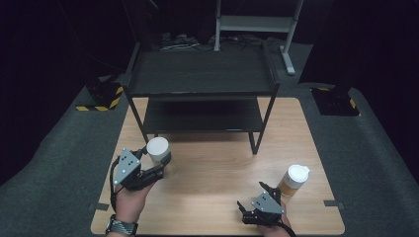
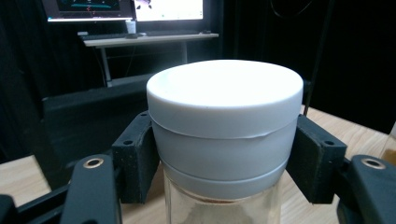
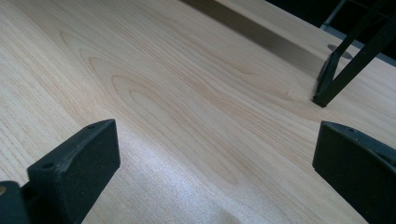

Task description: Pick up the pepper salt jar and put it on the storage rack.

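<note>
A clear jar with a white lid [image 1: 158,148] is held off the table at the left, in front of the black shelf rack. My left gripper [image 1: 160,165] is shut on it; in the left gripper view the black pads [image 2: 135,158] press the lower band of the white lid [image 2: 224,107] from both sides, with glass below. A second white-lidded jar [image 1: 295,179] with tan contents stands on the table at the right. My right gripper [image 1: 254,197] rests low near the front edge, just left of that jar, its jaws open over bare wood [image 3: 187,116].
A black two-tier shelf rack [image 1: 202,79] stands at the back of the wooden table [image 1: 217,173]; one of its legs [image 3: 336,70] shows in the right gripper view. Grey carpet surrounds the table. A desk with monitors [image 2: 140,32] stands beyond.
</note>
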Available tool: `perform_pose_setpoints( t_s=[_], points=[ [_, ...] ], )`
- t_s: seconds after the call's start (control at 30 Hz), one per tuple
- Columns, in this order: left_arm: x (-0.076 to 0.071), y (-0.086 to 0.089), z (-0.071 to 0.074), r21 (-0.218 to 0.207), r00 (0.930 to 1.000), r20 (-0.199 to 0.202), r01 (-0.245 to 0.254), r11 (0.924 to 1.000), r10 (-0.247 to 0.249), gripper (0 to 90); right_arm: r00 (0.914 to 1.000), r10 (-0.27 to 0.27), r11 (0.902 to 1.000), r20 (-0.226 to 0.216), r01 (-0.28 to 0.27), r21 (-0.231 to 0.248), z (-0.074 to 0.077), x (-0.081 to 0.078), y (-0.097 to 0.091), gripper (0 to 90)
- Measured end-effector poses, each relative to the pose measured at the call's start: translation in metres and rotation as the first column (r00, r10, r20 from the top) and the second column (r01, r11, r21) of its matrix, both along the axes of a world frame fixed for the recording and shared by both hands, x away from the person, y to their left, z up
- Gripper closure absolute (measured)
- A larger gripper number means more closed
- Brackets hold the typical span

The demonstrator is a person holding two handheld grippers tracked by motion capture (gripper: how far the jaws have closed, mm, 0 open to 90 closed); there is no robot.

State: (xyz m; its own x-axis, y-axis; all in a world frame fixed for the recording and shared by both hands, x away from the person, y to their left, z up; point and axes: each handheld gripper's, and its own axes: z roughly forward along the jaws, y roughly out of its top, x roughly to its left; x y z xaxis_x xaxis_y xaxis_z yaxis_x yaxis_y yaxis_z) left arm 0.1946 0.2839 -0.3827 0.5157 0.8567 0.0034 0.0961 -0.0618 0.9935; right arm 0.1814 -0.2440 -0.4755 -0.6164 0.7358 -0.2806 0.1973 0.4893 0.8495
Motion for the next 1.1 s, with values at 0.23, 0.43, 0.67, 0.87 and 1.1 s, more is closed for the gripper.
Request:
perform_pose_setpoints(
  t_s=[0.23, 0.43, 0.67, 0.87, 1.1],
  points=[
    [0.007, -0.006, 0.018, 0.002, 0.9995, 0.028, 0.015, 0.9999, -0.015, 33.7, 1.0, 0.001, 1.0, 0.0, -0.001, 0.0, 0.0, 0.0, 0.0, 0.0],
    [0.013, -0.01, 0.034, 0.005, 0.9982, 0.055, 0.024, 0.9997, -0.024, 33.7, 1.0, 0.001, 1.0, -0.002, -0.001, 0.001, 0.0, 0.0, 0.0, 0.0],
    [0.018, -0.012, 0.052, 0.004, 0.9963, 0.08, 0.031, 0.9995, -0.031, 33.7, 1.0, 0.002, 1.0, -0.001, -0.002, 0.001, 0.0, 0.0, 0.0, 0.0],
    [0.022, -0.013, 0.069, -0.005, 0.9936, 0.108, 0.034, 0.9994, -0.033, 33.7, 1.0, 0.0, 1.0, -0.003, 0.0, 0.004, 0.0, 0.0, -0.001, 0.0],
    [0.028, -0.015, 0.092, 0.005, 0.9894, 0.142, 0.029, 0.9996, -0.029, 33.6, 1.0, 0.0, 1.0, -0.004, 0.0, 0.005, 0.0, 0.0, -0.001, 0.0]
  ],
)
